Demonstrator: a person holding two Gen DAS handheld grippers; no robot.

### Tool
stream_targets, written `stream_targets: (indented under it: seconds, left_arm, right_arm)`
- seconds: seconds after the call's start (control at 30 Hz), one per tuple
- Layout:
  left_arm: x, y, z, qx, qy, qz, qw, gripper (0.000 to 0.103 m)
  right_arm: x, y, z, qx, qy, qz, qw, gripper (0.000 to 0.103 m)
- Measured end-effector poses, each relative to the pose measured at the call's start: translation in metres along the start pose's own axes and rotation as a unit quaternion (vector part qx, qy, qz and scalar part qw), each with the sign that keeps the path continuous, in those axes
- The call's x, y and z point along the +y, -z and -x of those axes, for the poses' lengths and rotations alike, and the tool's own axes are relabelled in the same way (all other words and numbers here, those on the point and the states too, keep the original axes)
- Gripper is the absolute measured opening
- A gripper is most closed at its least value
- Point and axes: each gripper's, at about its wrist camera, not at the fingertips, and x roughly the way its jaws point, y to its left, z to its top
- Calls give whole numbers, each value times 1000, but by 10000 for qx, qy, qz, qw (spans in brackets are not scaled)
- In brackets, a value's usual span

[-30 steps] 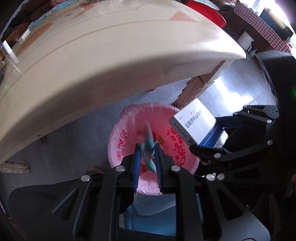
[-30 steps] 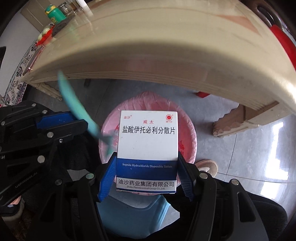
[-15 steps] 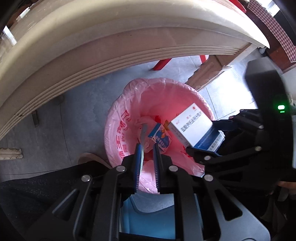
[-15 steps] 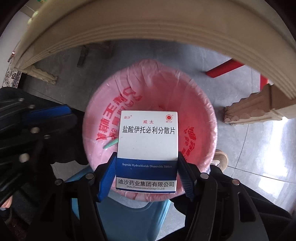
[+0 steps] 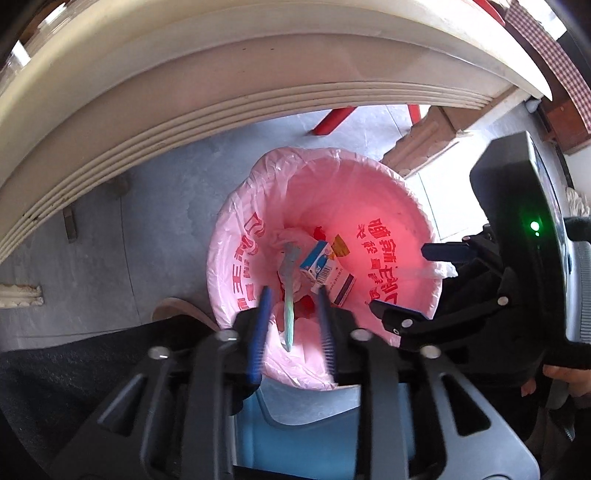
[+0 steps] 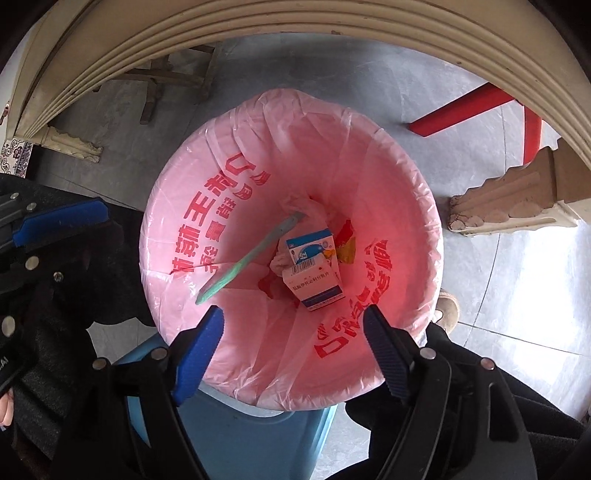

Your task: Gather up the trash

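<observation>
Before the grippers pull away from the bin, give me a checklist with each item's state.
1. Left gripper open, nothing held: ok.
2. Right gripper open, nothing held: ok.
3. White medicine box lying inside the pink-lined bin: ok.
4. Green toothbrush inside the liner, leaning on its wall: ok.
5. Liner folded over the rim all round: cannot tell, near side hidden.
6. More trash left on the table: cannot tell.

Pink bin liner with red lettering, green toothbrush.
</observation>
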Motion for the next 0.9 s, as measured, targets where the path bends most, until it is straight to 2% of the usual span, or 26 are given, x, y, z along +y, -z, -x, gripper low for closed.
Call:
stream_targets:
  seconds: [0.07, 0.2, 0.57, 0.7, 0.8, 0.9]
  left_arm:
    - [0, 1, 0, -8, 33, 49, 10000, 36]
    - [-3, 2, 13, -255, 21, 263, 9993, 52]
    - [-12, 8, 61, -870, -376, 672, 9932, 59]
    - [-21, 10, 97, -1351, -736, 733, 9854, 65]
    - [-28, 10, 128, -1709, -815, 780, 9788, 66]
    - [-40, 11, 161, -2086, -969, 759, 9702, 71]
  right_arm:
    - [0, 1, 3, -38, 21, -14, 10000, 76]
    - [-2, 2, 17, -208, 127, -75, 9997, 76]
    - [-3, 18, 96, -1215, 692, -246, 9899, 82]
    - [-11, 27, 130, -1642, 835, -469, 9818, 82]
    - [-14, 35, 163, -2042, 905, -603, 9729, 83]
    - [-14, 46, 201, -2503, 971, -690, 9608, 90]
